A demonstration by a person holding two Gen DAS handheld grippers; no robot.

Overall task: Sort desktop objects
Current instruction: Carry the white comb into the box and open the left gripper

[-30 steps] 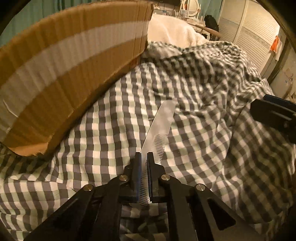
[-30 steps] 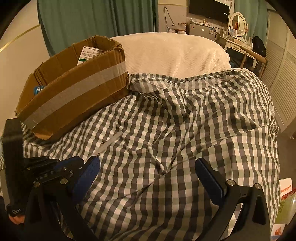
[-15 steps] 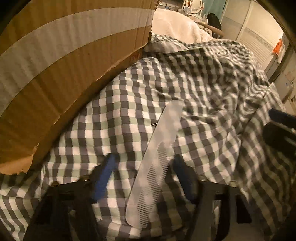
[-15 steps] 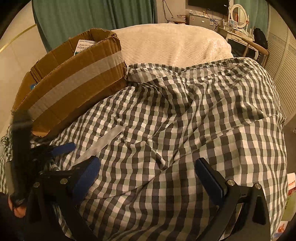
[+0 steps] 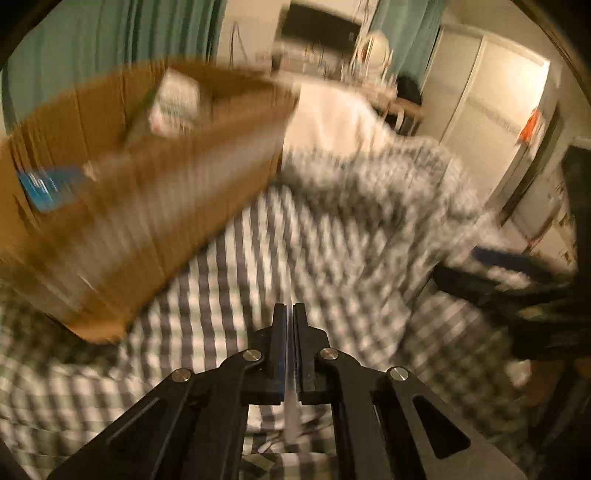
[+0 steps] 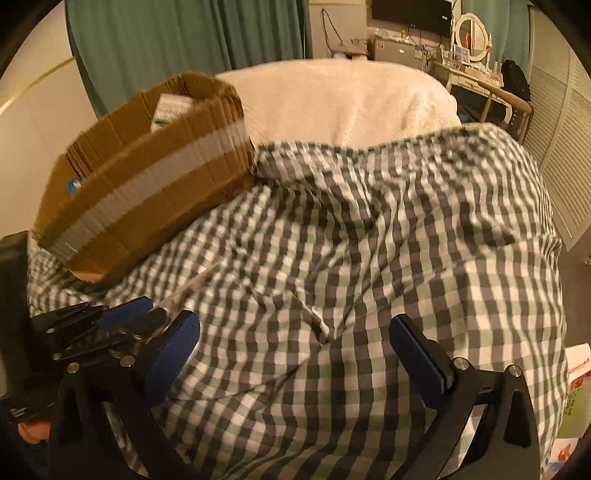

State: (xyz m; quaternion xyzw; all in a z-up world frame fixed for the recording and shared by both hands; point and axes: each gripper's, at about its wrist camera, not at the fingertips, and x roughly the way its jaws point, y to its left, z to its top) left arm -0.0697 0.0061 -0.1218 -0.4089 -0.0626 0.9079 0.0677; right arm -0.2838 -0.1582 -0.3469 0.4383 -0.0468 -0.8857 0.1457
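A clear plastic comb (image 5: 290,402) is pinched edge-on between the pads of my left gripper (image 5: 290,310), which is shut on it and held above the checked bedspread (image 5: 332,295). The right wrist view shows the comb (image 6: 192,288) sticking out of the left gripper (image 6: 147,314) toward the open cardboard box (image 6: 147,184). That box (image 5: 147,206) stands up and left of the left gripper, blurred by motion. My right gripper (image 6: 291,325) hangs open over the bedspread (image 6: 369,258) with nothing between its blue pads.
Inside the box are a white carton (image 5: 175,99) and a blue item (image 5: 44,184). A cream blanket (image 6: 332,99) lies beyond the checked cloth. Green curtains, a dresser with a round mirror (image 6: 472,33) and louvred doors line the room's far side.
The left gripper let the comb lie on the cloth with its jaws apart, then shut on it again edge-on and rose, bringing the box's inside into view. The right gripper stayed put.
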